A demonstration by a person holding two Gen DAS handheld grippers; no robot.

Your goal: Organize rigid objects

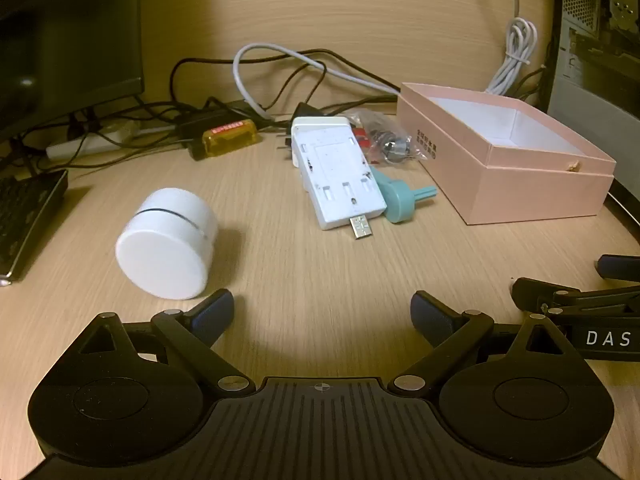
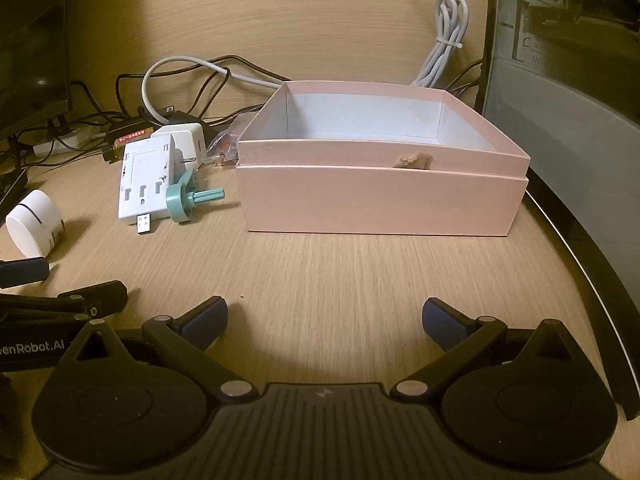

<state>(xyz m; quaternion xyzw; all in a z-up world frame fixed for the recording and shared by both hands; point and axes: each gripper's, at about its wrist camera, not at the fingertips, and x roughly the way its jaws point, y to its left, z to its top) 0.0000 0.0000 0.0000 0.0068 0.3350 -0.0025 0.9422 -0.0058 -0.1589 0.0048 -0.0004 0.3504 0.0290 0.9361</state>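
A white round jar (image 1: 168, 244) lies on its side on the wooden desk, just ahead and left of my open, empty left gripper (image 1: 322, 314); it also shows in the right wrist view (image 2: 34, 224). A white flat charger with a USB plug (image 1: 340, 176) (image 2: 146, 176) lies mid-desk, a teal knob (image 1: 400, 198) (image 2: 188, 200) against it. An open pink box (image 1: 508, 160) (image 2: 380, 176) stands to the right, empty inside. My right gripper (image 2: 324, 318) is open and empty, in front of the box.
A yellow tool (image 1: 232, 136), a clear bag of small parts (image 1: 388, 140) and a tangle of cables (image 1: 280, 76) lie behind the charger. A keyboard (image 1: 24, 216) and a monitor (image 1: 60, 40) are at left. A computer case (image 2: 568, 80) stands at right by the desk edge.
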